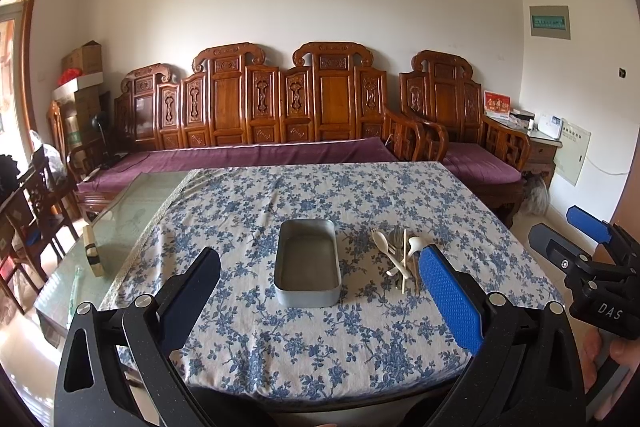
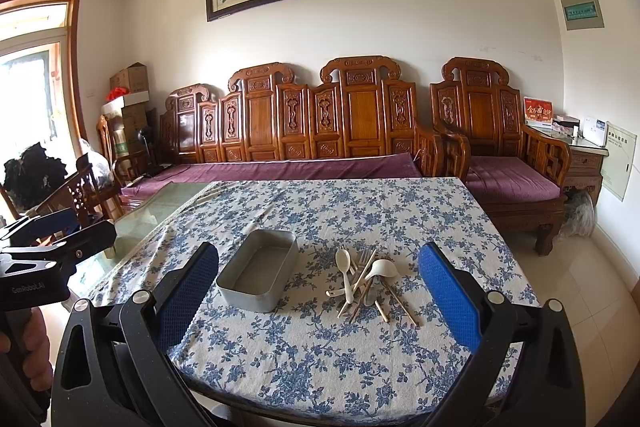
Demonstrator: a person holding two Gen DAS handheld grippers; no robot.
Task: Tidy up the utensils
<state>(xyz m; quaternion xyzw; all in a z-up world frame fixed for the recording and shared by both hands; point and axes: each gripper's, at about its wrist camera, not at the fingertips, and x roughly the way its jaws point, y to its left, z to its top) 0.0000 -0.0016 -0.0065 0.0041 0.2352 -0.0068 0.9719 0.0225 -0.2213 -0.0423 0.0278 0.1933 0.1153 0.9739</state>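
Hovering both tools short of the table's near edge, my left gripper (image 1: 320,291) and right gripper (image 2: 320,287) are spread wide w/ nothing held. The utensil pile (image 2: 366,281) lies just right of the empty metal tin (image 2: 258,275), handles mostly pointing back at me, so my right hand is nearer (I'd judge). Right view separates spoons from forks; left view's right finger (image 1: 450,301) hides the pile's edge.

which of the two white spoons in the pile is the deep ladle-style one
The right-hand white soup spoon, beside the forks: its bowl is deep and rounded. The left-hand white spoon has a flat oval bowl.
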